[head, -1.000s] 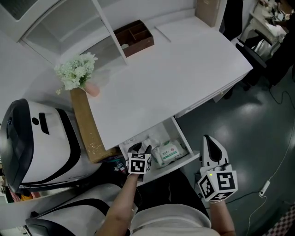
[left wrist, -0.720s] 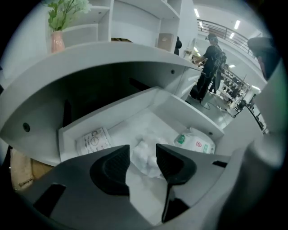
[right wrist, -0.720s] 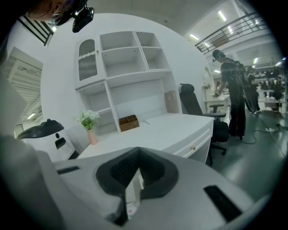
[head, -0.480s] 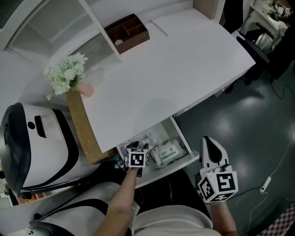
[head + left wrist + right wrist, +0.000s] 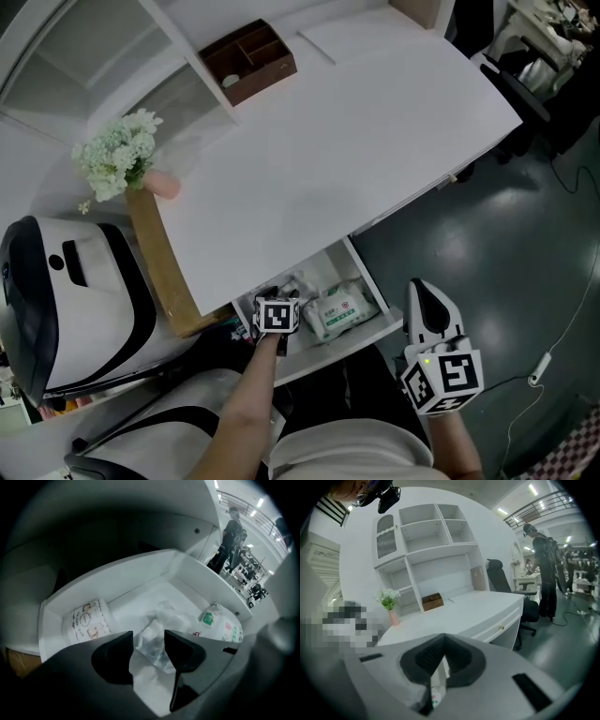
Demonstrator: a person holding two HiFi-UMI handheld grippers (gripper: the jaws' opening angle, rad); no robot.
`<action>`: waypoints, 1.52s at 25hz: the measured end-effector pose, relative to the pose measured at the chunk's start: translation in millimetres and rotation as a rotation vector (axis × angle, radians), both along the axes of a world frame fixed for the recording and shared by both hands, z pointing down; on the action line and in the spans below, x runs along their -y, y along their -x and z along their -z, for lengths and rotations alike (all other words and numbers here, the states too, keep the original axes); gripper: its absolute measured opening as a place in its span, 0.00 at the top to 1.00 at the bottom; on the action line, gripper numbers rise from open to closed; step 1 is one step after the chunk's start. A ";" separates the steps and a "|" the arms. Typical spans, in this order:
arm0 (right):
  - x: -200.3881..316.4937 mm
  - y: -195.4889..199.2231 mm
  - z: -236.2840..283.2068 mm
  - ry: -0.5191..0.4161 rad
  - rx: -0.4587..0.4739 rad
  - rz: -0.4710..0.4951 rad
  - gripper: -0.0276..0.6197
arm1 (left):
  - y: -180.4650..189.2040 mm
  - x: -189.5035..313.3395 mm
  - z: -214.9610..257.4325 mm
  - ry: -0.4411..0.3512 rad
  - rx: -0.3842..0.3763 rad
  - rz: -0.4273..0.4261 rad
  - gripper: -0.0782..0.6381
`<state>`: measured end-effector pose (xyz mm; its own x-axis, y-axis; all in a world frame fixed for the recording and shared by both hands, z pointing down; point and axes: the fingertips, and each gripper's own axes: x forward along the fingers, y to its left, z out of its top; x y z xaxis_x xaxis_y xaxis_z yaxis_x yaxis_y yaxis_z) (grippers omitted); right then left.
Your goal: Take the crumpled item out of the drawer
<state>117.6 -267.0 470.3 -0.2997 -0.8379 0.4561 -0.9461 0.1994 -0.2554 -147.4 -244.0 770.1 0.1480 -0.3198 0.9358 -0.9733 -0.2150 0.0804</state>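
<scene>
The white drawer (image 5: pixel 379 326) stands pulled out under the desk. In it lies a crumpled white item (image 5: pixel 158 620), also visible from above (image 5: pixel 298 285). My left gripper (image 5: pixel 272 300) points steeply down into the drawer. Its jaws (image 5: pixel 149 641) are open and have just been opening, with the crumpled item lying between and below the dark fingertips (image 5: pixel 119 644); they do not press on it. My right gripper (image 5: pixel 420 289) hangs right of the drawer, outside it, its jaws (image 5: pixel 440 656) shut and empty.
A printed paper roll (image 5: pixel 87 619) lies left of the crumpled item and a wipes pack (image 5: pixel 337 309) right of it. On the desk stand a brown organizer box (image 5: pixel 247 58) and flowers in a pink vase (image 5: pixel 112 155). A tall brown box (image 5: pixel 159 258) stands left of the drawer.
My left gripper has sunk lower into the drawer, closer over the crumpled item. The right gripper has dropped only slightly beside the drawer.
</scene>
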 end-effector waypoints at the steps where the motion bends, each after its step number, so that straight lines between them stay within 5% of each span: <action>1: 0.3 -0.2 -0.5 0.002 0.000 0.000 0.95 | -0.6 0.0 -1.3 0.005 0.004 -0.005 0.61; 20: -5.2 4.7 -1.7 0.008 0.008 0.018 0.95 | -15.9 -3.1 1.3 0.002 0.059 -0.106 0.77; 38: -22.1 20.9 24.2 -0.066 0.021 0.052 0.95 | -40.5 5.7 105.4 -0.265 -0.018 -0.122 0.78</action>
<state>96.7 -244.9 446.1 -0.3522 -0.8491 0.3937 -0.9287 0.2648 -0.2596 -106.9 -249.7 664.7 0.2164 -0.5314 0.8190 -0.9378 -0.3464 0.0230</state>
